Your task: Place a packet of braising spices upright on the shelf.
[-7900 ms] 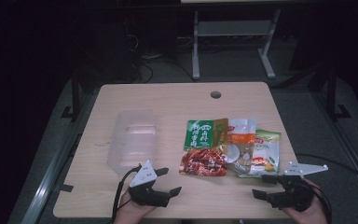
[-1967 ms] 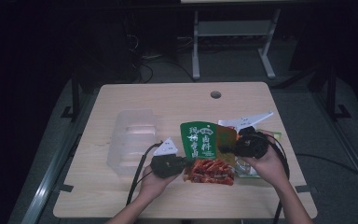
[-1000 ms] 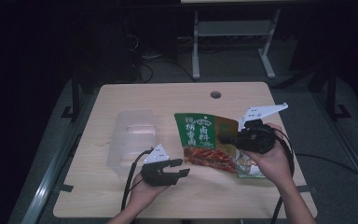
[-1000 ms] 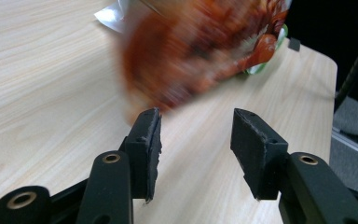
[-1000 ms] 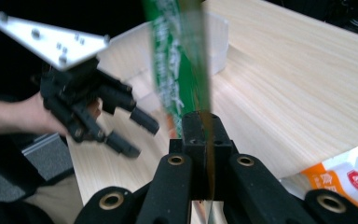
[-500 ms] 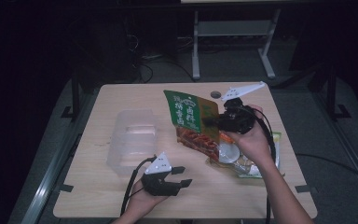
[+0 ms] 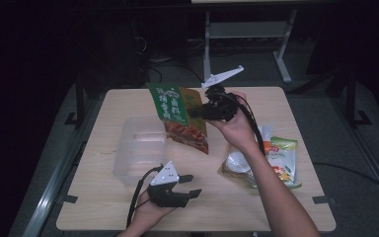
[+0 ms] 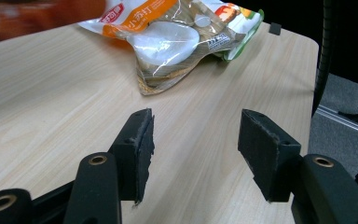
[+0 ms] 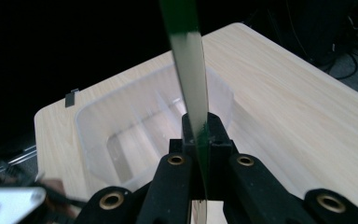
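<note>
My right gripper (image 7: 197, 112) is raised over the middle of the table, shut on the edge of a green snack bag (image 7: 176, 114) with red food printed on its lower half. The bag hangs tilted beside a clear plastic container (image 7: 139, 150). In the right gripper view the bag (image 9: 189, 70) runs edge-on between the pressed jaws of the right gripper (image 9: 198, 135), with the container (image 9: 135, 126) below. My left gripper (image 7: 191, 185) rests near the front edge. The left gripper (image 8: 193, 144) is open, its jaws have just been opening, and nothing lies between them.
Several other snack packets (image 7: 276, 158) lie on the right of the wooden table (image 7: 103, 197), under my right forearm. The clear and orange packets (image 8: 177, 42) lie ahead of the left jaws. A round hole (image 7: 227, 93) sits near the far edge.
My right gripper has carried the green bag up and to the left, from above the packets to beside the container. The left hand has stayed near the front edge.
</note>
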Motion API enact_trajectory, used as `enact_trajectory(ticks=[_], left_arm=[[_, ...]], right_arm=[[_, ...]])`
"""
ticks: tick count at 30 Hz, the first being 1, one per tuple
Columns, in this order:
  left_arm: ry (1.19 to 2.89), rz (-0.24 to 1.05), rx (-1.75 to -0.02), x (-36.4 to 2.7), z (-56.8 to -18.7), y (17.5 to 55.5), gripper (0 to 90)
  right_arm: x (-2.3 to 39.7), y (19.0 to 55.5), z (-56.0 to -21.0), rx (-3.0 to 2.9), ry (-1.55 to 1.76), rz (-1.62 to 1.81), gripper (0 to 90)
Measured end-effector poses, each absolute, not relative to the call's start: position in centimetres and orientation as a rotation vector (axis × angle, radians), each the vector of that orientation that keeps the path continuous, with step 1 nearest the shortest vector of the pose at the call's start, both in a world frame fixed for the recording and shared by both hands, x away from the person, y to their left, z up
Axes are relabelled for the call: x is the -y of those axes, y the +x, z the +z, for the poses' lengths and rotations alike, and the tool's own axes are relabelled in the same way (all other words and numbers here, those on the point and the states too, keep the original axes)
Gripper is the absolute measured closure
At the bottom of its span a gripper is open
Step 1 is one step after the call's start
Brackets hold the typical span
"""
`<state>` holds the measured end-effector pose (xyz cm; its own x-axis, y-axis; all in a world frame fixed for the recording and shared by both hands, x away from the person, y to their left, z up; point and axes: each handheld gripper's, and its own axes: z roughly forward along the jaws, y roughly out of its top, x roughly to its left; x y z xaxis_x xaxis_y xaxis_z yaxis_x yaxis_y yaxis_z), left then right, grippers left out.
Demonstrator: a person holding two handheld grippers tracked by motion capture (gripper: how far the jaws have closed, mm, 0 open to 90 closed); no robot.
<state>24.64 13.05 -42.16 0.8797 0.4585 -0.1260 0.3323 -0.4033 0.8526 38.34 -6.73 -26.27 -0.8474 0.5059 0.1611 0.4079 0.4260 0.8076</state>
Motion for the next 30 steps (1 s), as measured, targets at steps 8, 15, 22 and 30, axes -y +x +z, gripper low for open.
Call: enact_trajectory(ticks=[8,15,22,30], left_arm=[[2.027,0.171,-0.555,-13.1,-42.1,24.5,43.7],[2.037,0.174,-0.543,-13.1,-42.1,24.4,43.1],[2.040,0.176,-0.540,-13.1,-42.2,24.4,42.5],[2.028,0.166,-0.540,-13.0,-42.1,24.2,42.4]], right_arm=[[2.7,40.9,-26.1,-2.583,0.746,1.432,89.7],[-1.0,43.2,-26.6,-2.602,0.708,1.500,89.6],[-3.6,44.9,-27.9,-2.622,0.676,1.538,89.6],[-4.8,46.2,-30.0,-2.633,0.672,1.585,89.7]])
